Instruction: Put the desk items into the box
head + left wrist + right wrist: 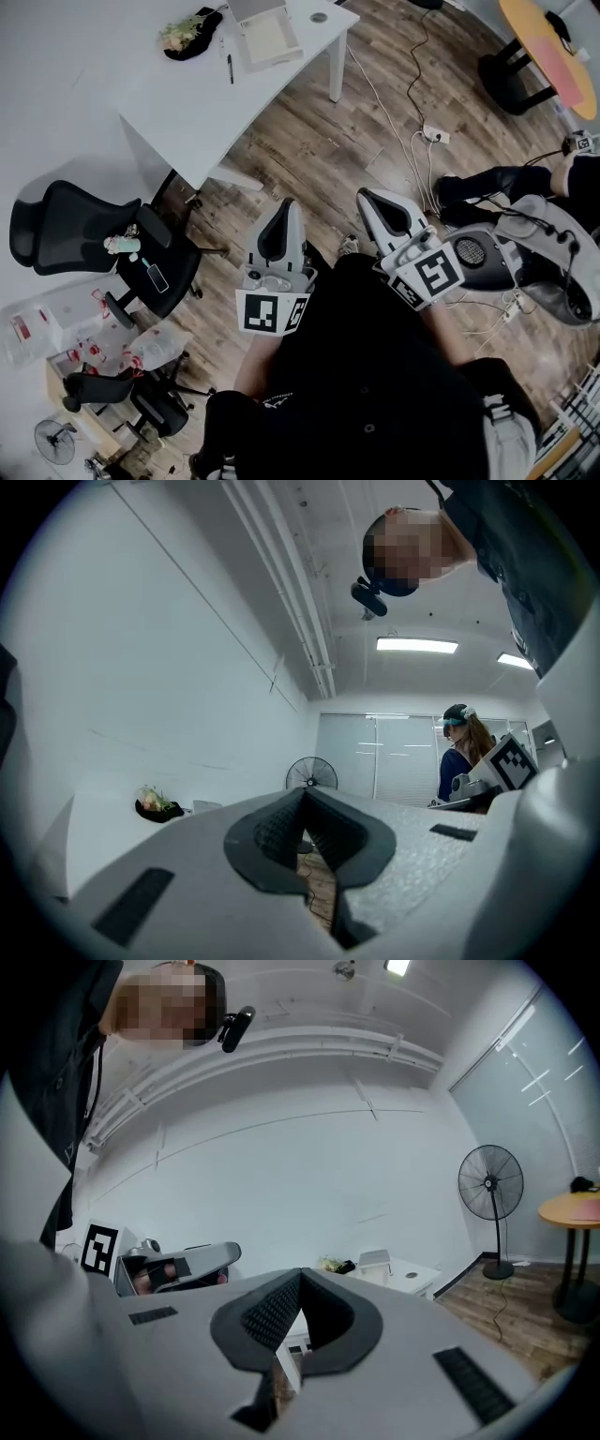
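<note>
A white desk (178, 84) stands at the far side of the wooden floor. On it lie an open pale box (267, 36), a black holder with flowers (191, 34), a black pen (231, 67) and a small round item (319, 17). My left gripper (283, 208) and right gripper (367, 199) are held close to my body, well short of the desk. Both are shut with nothing between the pads. In the left gripper view the left gripper (302, 795) points toward the flowers (157, 804). In the right gripper view the right gripper (300, 1279) points at the box (375, 1262).
Black office chairs (103, 239) with small items on one seat stand at the left, with plastic bags (56, 328) below. Cables and a power strip (435, 136) cross the floor. An orange round table (555, 52) and a grey chair (548, 258) are at the right. A standing fan (489, 1185) stands by the wall.
</note>
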